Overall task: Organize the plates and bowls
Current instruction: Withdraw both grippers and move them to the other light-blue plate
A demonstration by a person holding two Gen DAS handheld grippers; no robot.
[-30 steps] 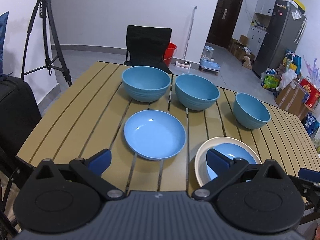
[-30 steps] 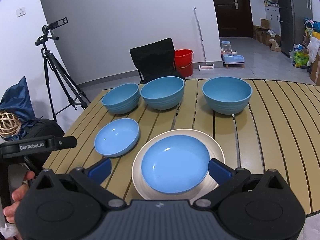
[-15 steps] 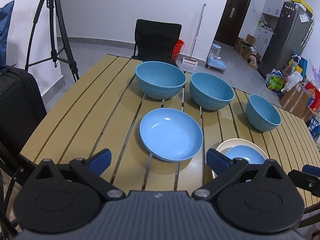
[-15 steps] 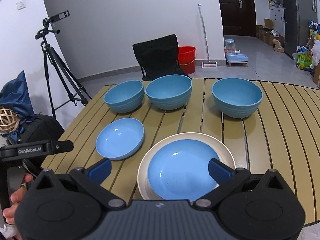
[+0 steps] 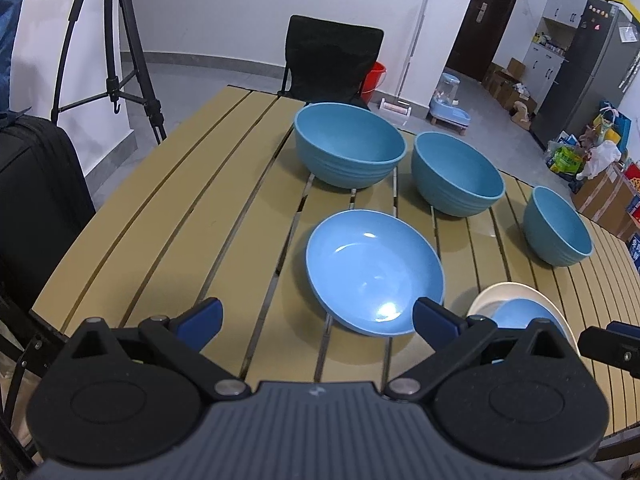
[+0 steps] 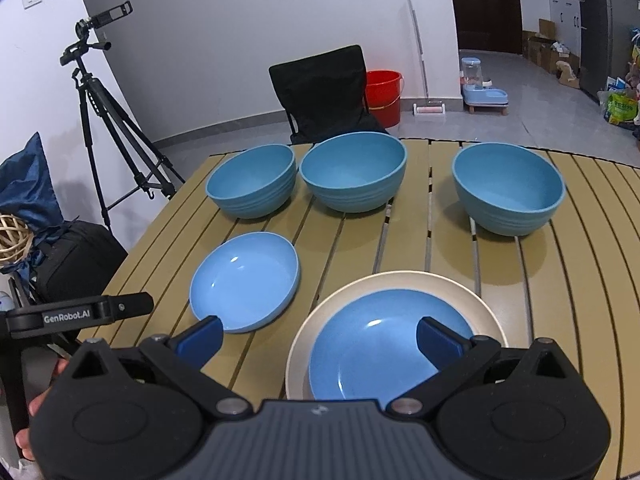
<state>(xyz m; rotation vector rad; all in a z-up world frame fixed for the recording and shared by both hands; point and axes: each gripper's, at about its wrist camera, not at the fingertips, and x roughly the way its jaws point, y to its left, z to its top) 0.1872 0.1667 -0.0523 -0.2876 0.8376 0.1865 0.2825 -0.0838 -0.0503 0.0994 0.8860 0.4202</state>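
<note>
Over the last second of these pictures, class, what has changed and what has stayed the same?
The left hand-held gripper has swung leftward: the loose blue plate now sits further right in its view. The right hand-held gripper edged closer over the blue plate on the cream plate. Nothing was gripped or released; both stay open, and all dishes, including three bowls, are unmoved.

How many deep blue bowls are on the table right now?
3, in a row along the far side: left bowl, middle bowl, right bowl set apart. The shallow blue dishes nearer the claws aren't counted. None looks hidden.
</note>
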